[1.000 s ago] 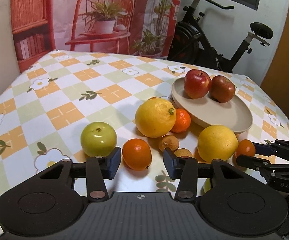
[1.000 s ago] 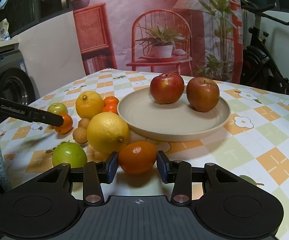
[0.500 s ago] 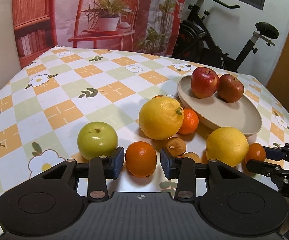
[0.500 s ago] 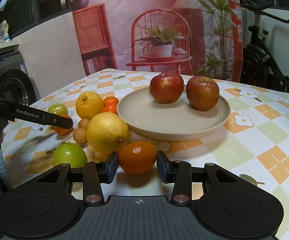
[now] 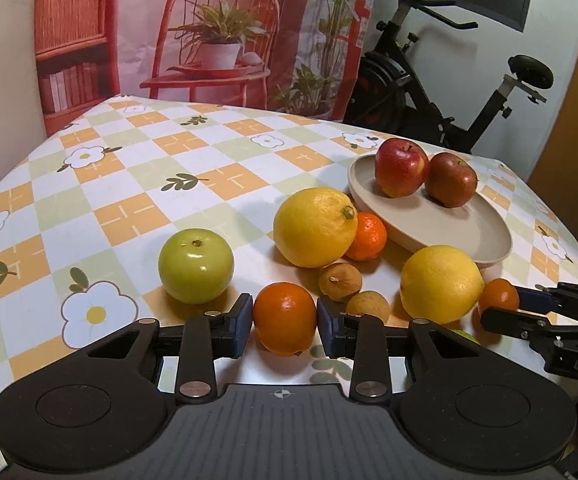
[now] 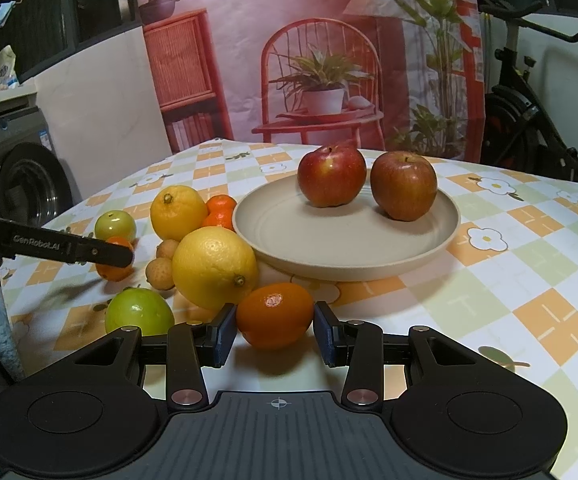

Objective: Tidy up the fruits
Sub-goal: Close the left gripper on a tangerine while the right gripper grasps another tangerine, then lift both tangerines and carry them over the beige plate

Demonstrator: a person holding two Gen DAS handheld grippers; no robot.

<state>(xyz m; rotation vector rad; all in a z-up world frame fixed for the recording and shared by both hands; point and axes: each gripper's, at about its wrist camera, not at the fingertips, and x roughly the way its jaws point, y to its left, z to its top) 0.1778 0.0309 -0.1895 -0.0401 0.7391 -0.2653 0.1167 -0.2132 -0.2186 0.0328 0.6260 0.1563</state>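
**Both grippers at small oranges, crowded by other fruit**

The left gripper (image 5: pixel 285 322) has its jaws closing around a small round orange (image 5: pixel 285 322) that sits on the checked flower-print tablecloth (image 5: pixel 137 184); the blue pads look to be touching its sides. Just ahead and left of it stands a smooth green apple (image 5: pixel 196 265). Ahead and right lie two small brown longan-like fruits (image 5: pixel 340 281), then a large yellow citrus with a stem nub (image 5: pixel 313 227) and a mandarin (image 5: pixel 367 237) tucked behind it, against the beige round plate (image 5: pixel 485 236) carrying two red apples (image 5: pixel 401 168).

The right gripper (image 6: pixel 274 330) straddles an oval orange fruit (image 6: pixel 274 316), pads close beside it, with a thin gap visible on each side; I cannot tell whether they grip. A big yellow lemon (image 6: pixel 214 267) presses against that fruit's far left side, and a second green apple (image 6: pixel 139 312) sits left of the fingers.

Compared with a second ago, the left jaws have narrowed onto their orange; the right gripper and its fruit are unchanged
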